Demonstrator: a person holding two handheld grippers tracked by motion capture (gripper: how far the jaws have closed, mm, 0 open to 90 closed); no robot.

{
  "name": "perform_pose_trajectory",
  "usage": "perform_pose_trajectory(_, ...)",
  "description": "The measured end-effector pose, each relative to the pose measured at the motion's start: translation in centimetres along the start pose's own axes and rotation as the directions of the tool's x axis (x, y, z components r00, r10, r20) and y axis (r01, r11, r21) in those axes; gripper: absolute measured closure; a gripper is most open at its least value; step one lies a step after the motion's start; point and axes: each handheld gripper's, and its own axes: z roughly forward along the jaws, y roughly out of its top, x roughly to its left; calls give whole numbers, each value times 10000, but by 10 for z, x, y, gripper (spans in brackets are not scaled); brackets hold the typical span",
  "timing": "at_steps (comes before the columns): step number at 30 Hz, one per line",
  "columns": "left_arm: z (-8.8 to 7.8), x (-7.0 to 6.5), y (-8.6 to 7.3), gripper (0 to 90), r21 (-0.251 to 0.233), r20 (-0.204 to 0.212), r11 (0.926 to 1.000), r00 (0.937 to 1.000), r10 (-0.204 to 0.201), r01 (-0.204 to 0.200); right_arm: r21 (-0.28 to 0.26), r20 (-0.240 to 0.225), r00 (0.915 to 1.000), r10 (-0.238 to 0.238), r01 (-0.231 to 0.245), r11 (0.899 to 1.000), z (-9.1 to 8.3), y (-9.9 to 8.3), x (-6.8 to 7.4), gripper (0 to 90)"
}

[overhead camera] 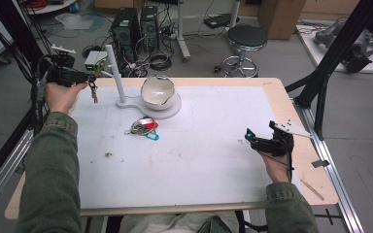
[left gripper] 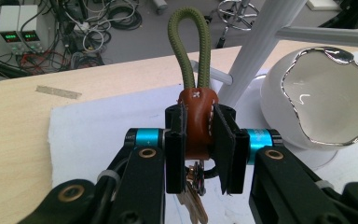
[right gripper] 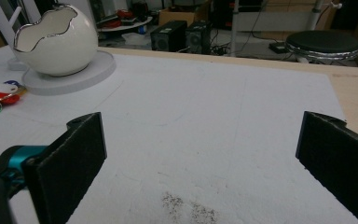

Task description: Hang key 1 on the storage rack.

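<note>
My left gripper [left gripper: 199, 149] is shut on a brown leather key fob [left gripper: 196, 123] whose olive cord loop [left gripper: 189, 44] stands up above the jaws; keys hang below it. In the high view that gripper [overhead camera: 85, 77] is held at the table's far left corner, the keys [overhead camera: 93, 92] dangling just left of the white stand's post [overhead camera: 115, 73]. A white egg-shaped bowl [overhead camera: 158, 92] sits on the stand's base [overhead camera: 175, 108]. A second bunch of keys with red and blue tags [overhead camera: 144, 127] lies on the mat. My right gripper [overhead camera: 249, 137] [right gripper: 200, 154] rests open near the right edge, nothing between its jaws.
A white mat [overhead camera: 184, 155] covers most of the wooden table [overhead camera: 291, 111]. Dark crumbs [right gripper: 186, 207] lie on the mat in front of the right gripper. Beyond the table stand computer towers [overhead camera: 135, 29], cables and a stool [overhead camera: 245, 41]. A black frame leg [overhead camera: 320, 92] rises at the right.
</note>
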Motion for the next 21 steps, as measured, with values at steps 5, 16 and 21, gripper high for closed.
perform_pose_trajectory(5,3,11,-10,751,25,424,9982,9973,-597,597,-8,5,10000,7,-7,10000,0,0,0,8)
perform_pose_trajectory(16,13,12,-17,750,263,1161,9966,9900,-807,782,21,11,10000,-75,75,10000,1,0,0,8)
perform_pose_trajectory(21,18,5,-17,748,467,1095,9976,9924,-557,509,2,20,10000,-58,58,10000,1,0,0,8)
